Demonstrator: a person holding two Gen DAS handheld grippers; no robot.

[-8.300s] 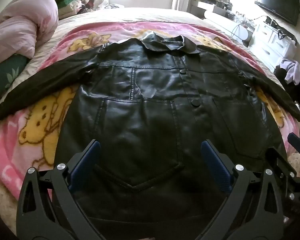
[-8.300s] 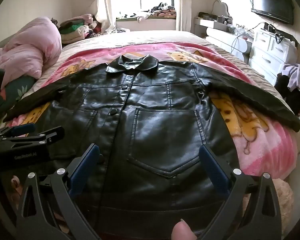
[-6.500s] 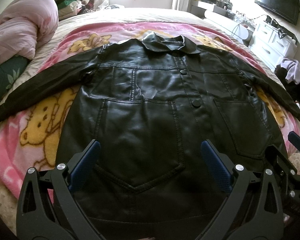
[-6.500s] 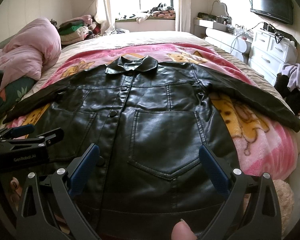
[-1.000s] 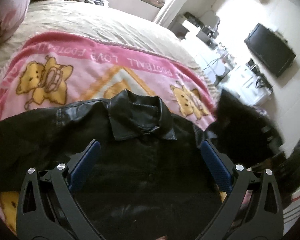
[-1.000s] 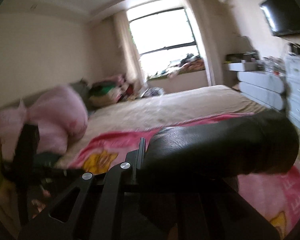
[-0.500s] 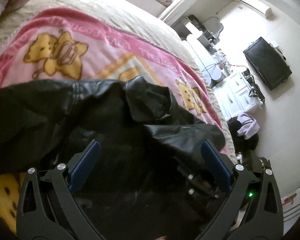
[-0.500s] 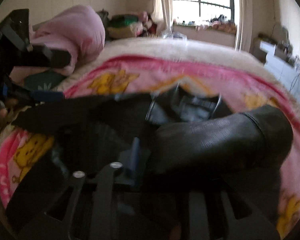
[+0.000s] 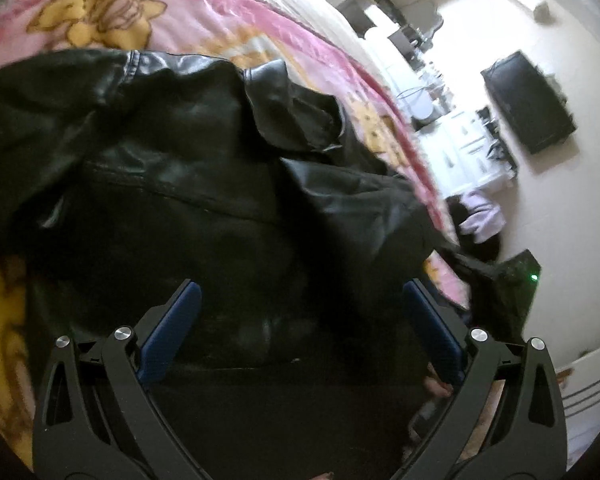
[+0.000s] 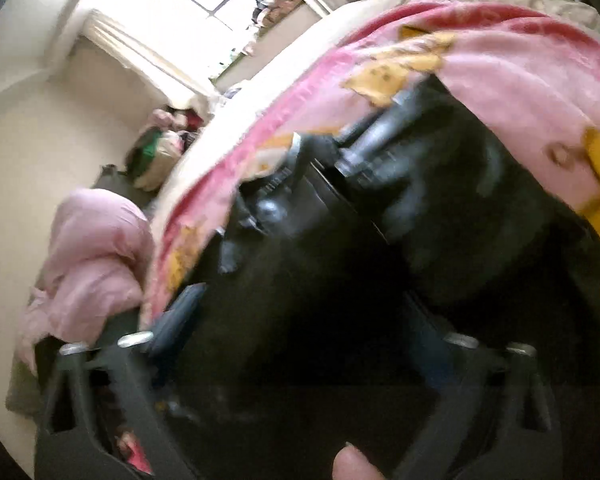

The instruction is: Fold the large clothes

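A black leather jacket (image 9: 180,184) lies on the pink bear-print blanket (image 9: 220,12), its collar (image 9: 276,96) rumpled toward the far side. One sleeve (image 9: 352,196) is folded in across the chest. My left gripper (image 9: 299,292) hovers low over the jacket's body, open, nothing between its blue pads (image 9: 172,328). In the blurred, tilted right wrist view, my right gripper (image 10: 304,304) stands with jaws apart just over the dark leather (image 10: 440,240), and no pad visibly presses on it. The right gripper's body (image 9: 512,280) shows at the jacket's right edge.
A pink duvet (image 10: 96,248) is heaped at the far side of the bed. A white dresser (image 9: 472,148) and a wall TV (image 9: 528,100) stand beyond the bed's right edge, with clothes (image 9: 480,220) piled beside it. A thumb (image 10: 352,464) shows at the bottom.
Both grippers have sunk toward the jacket. The right gripper, earlier shut on the sleeve, has rolled and opened; the sleeve now lies across the jacket's chest.
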